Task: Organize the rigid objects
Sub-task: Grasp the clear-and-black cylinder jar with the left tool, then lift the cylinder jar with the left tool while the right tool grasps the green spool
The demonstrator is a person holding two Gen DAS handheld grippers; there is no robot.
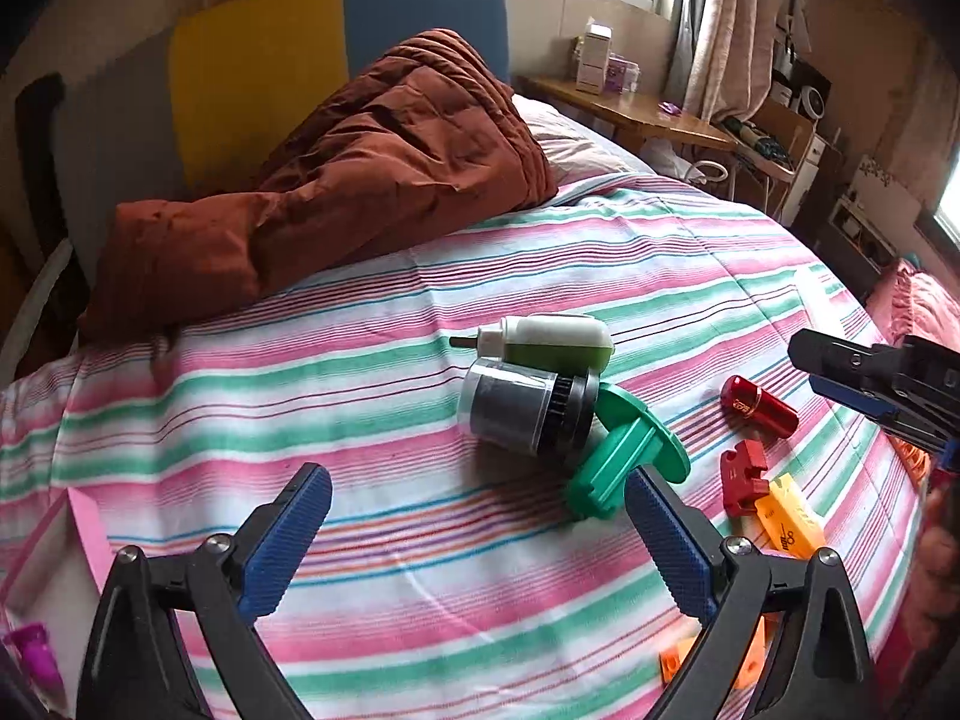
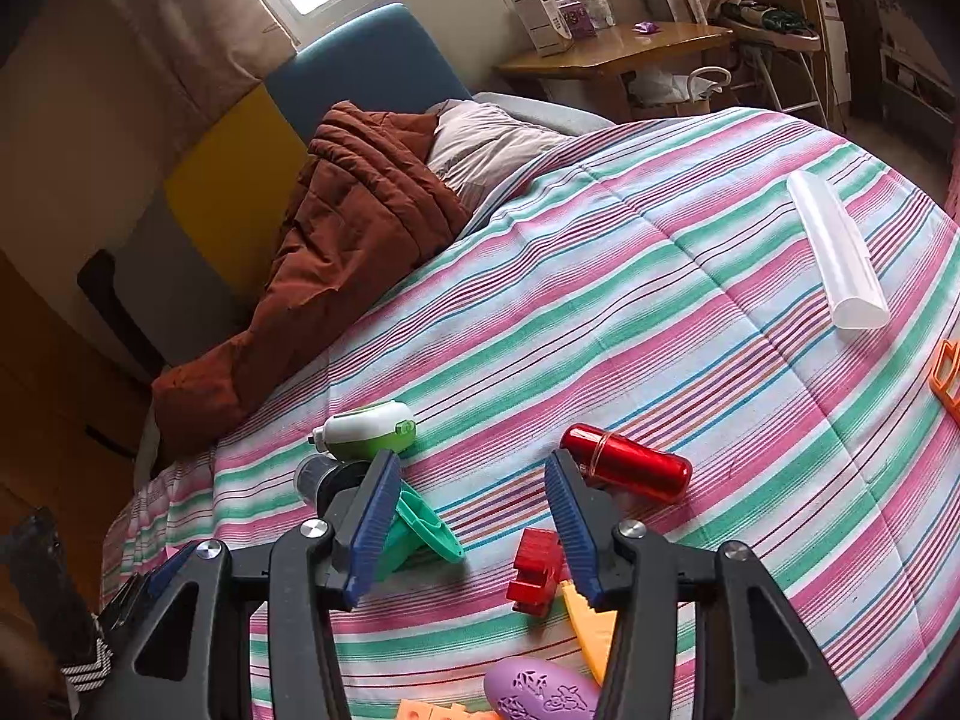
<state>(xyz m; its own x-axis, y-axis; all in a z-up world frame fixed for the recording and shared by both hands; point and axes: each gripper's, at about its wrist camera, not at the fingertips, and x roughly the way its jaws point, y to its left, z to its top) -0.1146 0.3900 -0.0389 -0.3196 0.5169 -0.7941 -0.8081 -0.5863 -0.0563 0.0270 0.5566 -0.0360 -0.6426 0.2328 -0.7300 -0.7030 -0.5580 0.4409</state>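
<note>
On the striped bedspread (image 1: 420, 312) lie a white-and-green bottle (image 1: 546, 339), a clear jar with dark contents (image 1: 522, 414) and a green plastic spool (image 1: 624, 450), all bunched together. My left gripper (image 1: 477, 474) stands wide open just short of them, with nothing between its fingers. To the right are a red cylinder (image 1: 759, 405), a red block (image 1: 744, 474) and a yellow piece (image 1: 789, 522). My right gripper (image 2: 473, 459) hovers open over the bedspread between the spool (image 2: 420, 528) and the red cylinder (image 2: 627, 465). The red block (image 2: 534, 570) lies beneath it, untouched.
A brown quilt (image 1: 360, 180) and a pillow (image 2: 486, 144) fill the head of the bed. A white translucent tube (image 2: 837, 252), a purple oval piece (image 2: 540, 693) and orange pieces (image 2: 945, 375) lie nearby. A pink box (image 1: 90, 540) sits at the left edge. A wooden desk (image 2: 618, 51) stands beyond.
</note>
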